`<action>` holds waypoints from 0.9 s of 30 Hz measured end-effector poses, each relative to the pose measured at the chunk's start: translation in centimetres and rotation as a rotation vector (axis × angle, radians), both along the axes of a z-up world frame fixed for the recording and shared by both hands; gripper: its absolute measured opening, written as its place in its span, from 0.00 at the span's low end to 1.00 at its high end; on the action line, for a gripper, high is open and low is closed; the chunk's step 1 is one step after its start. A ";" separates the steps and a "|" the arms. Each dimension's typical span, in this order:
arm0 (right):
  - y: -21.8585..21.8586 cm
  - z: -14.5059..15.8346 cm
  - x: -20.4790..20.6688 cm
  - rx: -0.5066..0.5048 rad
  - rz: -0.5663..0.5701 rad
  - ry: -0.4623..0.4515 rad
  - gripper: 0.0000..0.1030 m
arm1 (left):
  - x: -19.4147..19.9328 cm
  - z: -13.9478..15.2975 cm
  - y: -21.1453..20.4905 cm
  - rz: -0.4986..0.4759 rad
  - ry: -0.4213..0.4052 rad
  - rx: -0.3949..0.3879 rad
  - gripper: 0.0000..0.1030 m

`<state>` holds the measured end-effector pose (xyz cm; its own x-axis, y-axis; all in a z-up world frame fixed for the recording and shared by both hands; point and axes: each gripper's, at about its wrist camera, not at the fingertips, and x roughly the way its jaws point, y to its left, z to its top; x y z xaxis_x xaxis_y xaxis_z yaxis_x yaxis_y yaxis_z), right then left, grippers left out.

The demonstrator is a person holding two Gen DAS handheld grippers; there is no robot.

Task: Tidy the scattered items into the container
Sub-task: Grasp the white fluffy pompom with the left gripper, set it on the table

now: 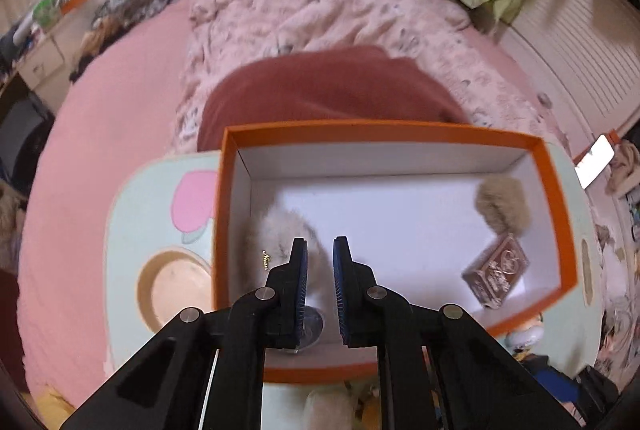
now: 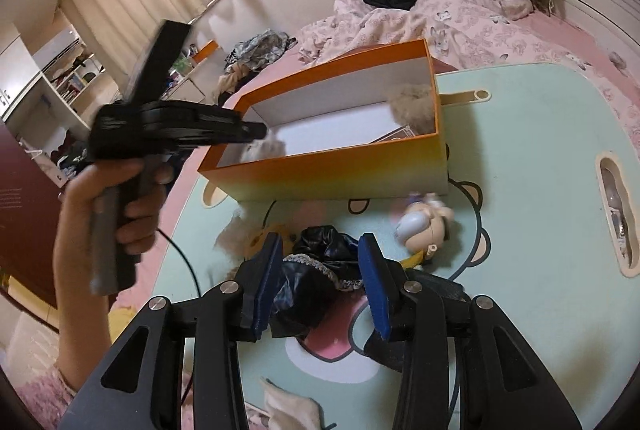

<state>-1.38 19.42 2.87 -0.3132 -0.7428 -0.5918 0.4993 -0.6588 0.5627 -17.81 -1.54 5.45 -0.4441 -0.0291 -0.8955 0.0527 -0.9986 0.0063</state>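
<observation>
Left tool (image 1: 320, 250) hangs over the orange box (image 1: 558, 230), tips nearly together w/ nothing between; a pale fluffy ball (image 1: 276, 230) lies in the box below. Right tool (image 2: 320, 250), jaws apart, straddles black shiny cloth (image 2: 316, 254) on the worktop (image 2: 520, 230) near the box, left pad touching it. Doll (image 2: 424, 222) just beyond.

Soft indoor light, fisheye-bent edges, some motion blur, apparently.

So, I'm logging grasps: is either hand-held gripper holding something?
Left hand-held gripper: nothing held, over the orange box. Right hand-held gripper straddles the black garment; a grip cannot be told.
</observation>
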 end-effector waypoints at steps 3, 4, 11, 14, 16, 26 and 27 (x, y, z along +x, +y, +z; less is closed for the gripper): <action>0.3 -0.1 -0.1 -0.017 0.007 -0.009 0.39 | -0.1 -0.9 0.5 0.012 -0.013 -0.067 0.12; 0.3 -0.1 -0.1 -0.021 0.008 -0.008 0.39 | 0.0 -0.8 0.6 0.014 -0.009 -0.078 0.12; 0.5 -0.8 -0.4 -0.048 0.026 -0.046 0.39 | -0.6 -0.9 0.1 0.026 -0.023 -0.092 0.12; 0.5 -1.0 -0.5 -0.044 0.027 -0.050 0.39 | -1.3 -1.7 1.4 -0.001 -0.044 -0.218 0.17; 0.6 -1.2 -0.8 -0.050 0.032 -0.063 0.39 | -1.4 -2.3 2.5 -0.043 -0.060 -0.268 0.29; 1.4 -1.3 -1.1 -0.070 0.018 -0.066 0.39 | -1.1 -0.8 -0.2 -0.019 -0.031 -0.109 0.10; 1.5 -1.3 -1.1 -0.073 0.016 -0.065 0.39 | -0.8 -0.3 -0.5 -0.024 -0.016 -0.069 0.10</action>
